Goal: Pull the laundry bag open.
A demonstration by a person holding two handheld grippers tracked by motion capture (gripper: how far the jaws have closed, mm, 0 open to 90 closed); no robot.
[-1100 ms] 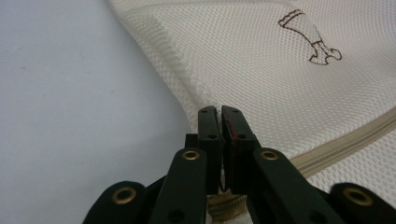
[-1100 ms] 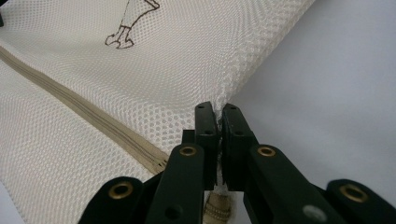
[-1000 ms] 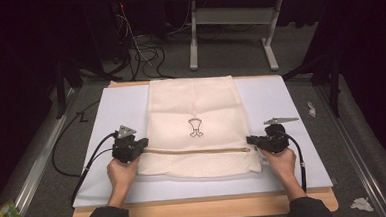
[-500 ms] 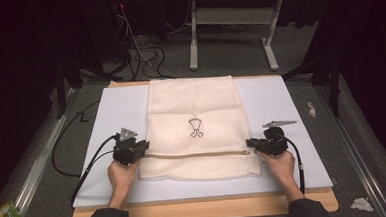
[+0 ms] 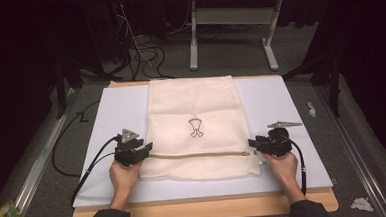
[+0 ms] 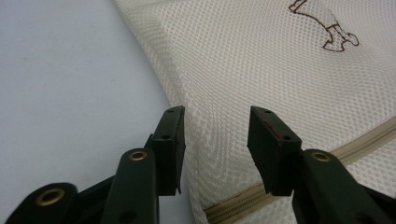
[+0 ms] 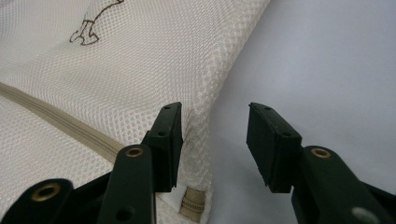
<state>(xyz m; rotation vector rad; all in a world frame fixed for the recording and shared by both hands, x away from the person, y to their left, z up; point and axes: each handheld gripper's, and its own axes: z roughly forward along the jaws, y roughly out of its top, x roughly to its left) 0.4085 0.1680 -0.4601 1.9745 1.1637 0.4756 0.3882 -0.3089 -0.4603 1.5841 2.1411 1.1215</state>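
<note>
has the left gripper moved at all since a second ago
No. In the high view the left gripper sits at the same spot by the mesh bag's left edge, level with its zipper.

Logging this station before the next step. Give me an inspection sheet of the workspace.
Surface: pale blue mat on a wooden table.
Job's things: cream mesh zipper bag lying flat, zipper across its near part, small brown emblem.
Clutter: nothing seen on the mat.
Grippers: left tool open at the bag's left edge; right tool open at its right edge.
Cables: one trails from each tool; more lie on the floor behind.
Surroundings: dark room, grey table frame, scraps on the floor.
</note>
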